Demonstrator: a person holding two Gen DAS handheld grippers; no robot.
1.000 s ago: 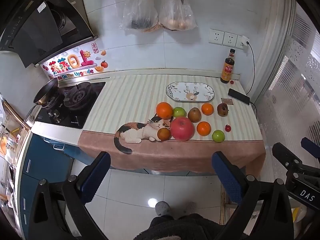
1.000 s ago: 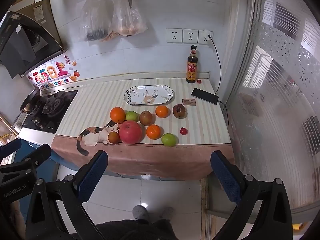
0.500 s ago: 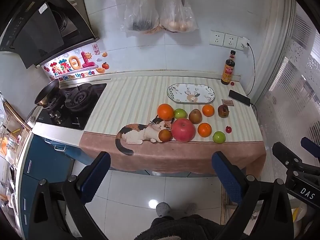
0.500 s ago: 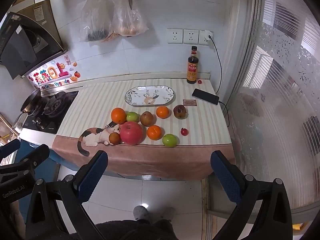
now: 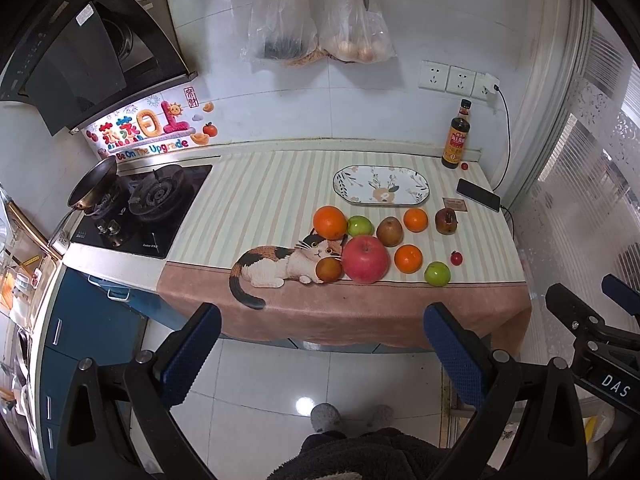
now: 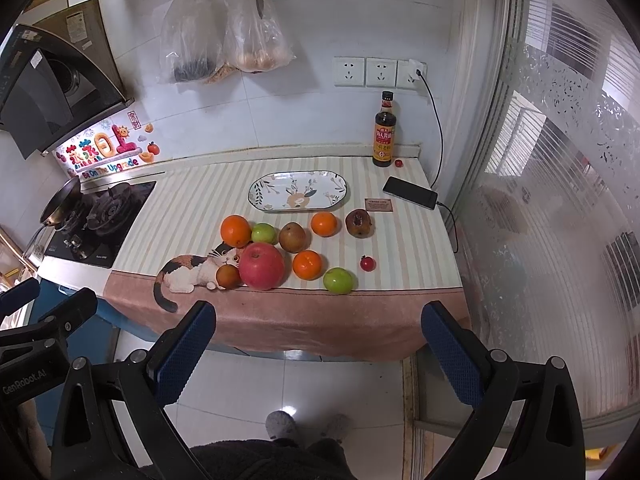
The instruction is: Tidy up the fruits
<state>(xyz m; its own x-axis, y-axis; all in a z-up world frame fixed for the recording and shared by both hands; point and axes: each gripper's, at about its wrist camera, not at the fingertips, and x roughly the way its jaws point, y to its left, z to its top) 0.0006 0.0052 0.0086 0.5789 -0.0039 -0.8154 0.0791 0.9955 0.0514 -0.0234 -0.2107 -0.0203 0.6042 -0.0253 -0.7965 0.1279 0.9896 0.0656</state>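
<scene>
Several fruits lie on the striped counter cloth: a big red apple [image 5: 365, 259] [image 6: 262, 265], oranges [image 5: 329, 222] [image 6: 235, 230], green apples [image 5: 437, 274] [image 6: 338, 280], brown pears [image 5: 389, 231] [image 6: 292, 237] and a small red tomato [image 5: 456, 257] [image 6: 367, 263]. An empty patterned oval plate [image 5: 381, 190] [image 6: 297, 197] sits behind them. My left gripper [image 5: 320, 354] and right gripper [image 6: 318, 350] are both open and empty, held over the floor well in front of the counter.
A gas stove [image 5: 144, 208] with a pan [image 5: 93, 184] is at the left. A sauce bottle [image 6: 385, 132], a phone [image 6: 410, 198] on a cable and a small card [image 6: 379, 205] are at the back right. Bags and scissors hang on the wall. A glass door [image 6: 560, 200] is at the right.
Both grippers have drifted slightly nearer to the counter. Nothing on the counter has moved.
</scene>
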